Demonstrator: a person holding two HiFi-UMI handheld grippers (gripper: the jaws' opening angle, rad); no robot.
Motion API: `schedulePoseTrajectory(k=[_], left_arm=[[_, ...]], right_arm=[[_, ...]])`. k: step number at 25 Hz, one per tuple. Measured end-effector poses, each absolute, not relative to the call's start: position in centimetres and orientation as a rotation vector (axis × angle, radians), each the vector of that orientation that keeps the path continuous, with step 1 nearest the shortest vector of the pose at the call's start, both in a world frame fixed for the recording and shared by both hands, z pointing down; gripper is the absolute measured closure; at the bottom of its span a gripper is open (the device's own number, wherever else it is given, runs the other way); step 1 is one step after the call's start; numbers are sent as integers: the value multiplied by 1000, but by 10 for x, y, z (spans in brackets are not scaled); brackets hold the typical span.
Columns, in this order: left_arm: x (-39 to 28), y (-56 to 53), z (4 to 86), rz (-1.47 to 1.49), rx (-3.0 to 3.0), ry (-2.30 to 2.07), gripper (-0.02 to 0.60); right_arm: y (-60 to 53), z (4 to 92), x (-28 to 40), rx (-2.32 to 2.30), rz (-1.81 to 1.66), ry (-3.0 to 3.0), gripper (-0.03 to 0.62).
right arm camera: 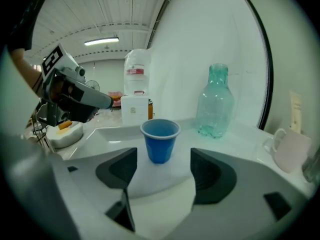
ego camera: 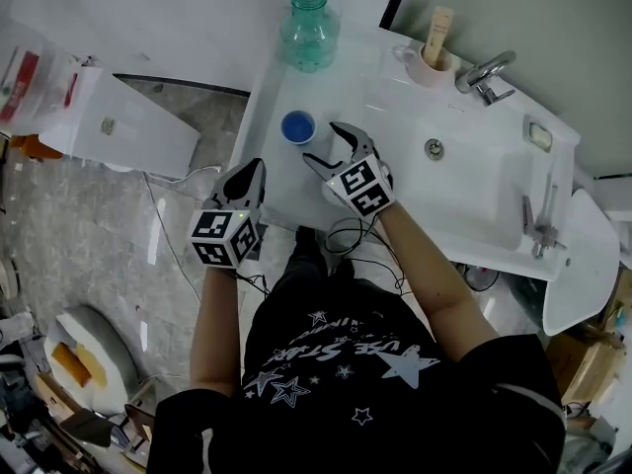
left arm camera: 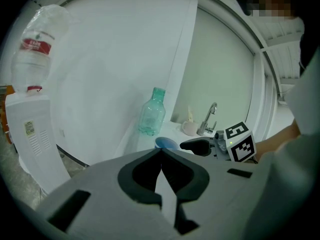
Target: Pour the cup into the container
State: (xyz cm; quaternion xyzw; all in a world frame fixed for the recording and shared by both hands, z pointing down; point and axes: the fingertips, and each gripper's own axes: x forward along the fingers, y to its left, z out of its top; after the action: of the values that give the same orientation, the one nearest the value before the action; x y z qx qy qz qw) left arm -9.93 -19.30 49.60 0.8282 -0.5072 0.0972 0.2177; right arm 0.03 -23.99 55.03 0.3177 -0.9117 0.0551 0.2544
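A small blue cup (ego camera: 297,126) stands upright on the white sink counter (ego camera: 272,181), left of the basin. My right gripper (ego camera: 324,144) is open just short of it, and nothing sits between its jaws. In the right gripper view the blue cup (right arm camera: 160,140) is straight ahead of the right gripper (right arm camera: 163,174), apart from both jaws. A clear green bottle (ego camera: 309,28) with an open mouth stands at the counter's far end, behind the cup; the green bottle (right arm camera: 214,103) is to the cup's right. My left gripper (ego camera: 253,169) hangs shut at the counter's left edge, holding nothing.
The basin (ego camera: 449,181) with its drain lies right of the cup, and a faucet (ego camera: 484,72) stands behind it. A pale mug (ego camera: 431,65) holding a wooden stick is next to the faucet. A white water dispenser (left arm camera: 27,129) stands on the floor to the left.
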Motion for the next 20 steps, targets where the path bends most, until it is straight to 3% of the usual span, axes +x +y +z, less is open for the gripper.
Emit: schedulePoseTrajectory(k=[7, 20], left_arm=[[-64, -164, 479, 250, 2340, -1398, 571], [13, -98, 467, 266, 2412, -1336, 571]], right_arm=[[-217, 522, 39, 961, 121, -2494, 305], [-145, 484, 128, 1128, 144, -2494, 558]])
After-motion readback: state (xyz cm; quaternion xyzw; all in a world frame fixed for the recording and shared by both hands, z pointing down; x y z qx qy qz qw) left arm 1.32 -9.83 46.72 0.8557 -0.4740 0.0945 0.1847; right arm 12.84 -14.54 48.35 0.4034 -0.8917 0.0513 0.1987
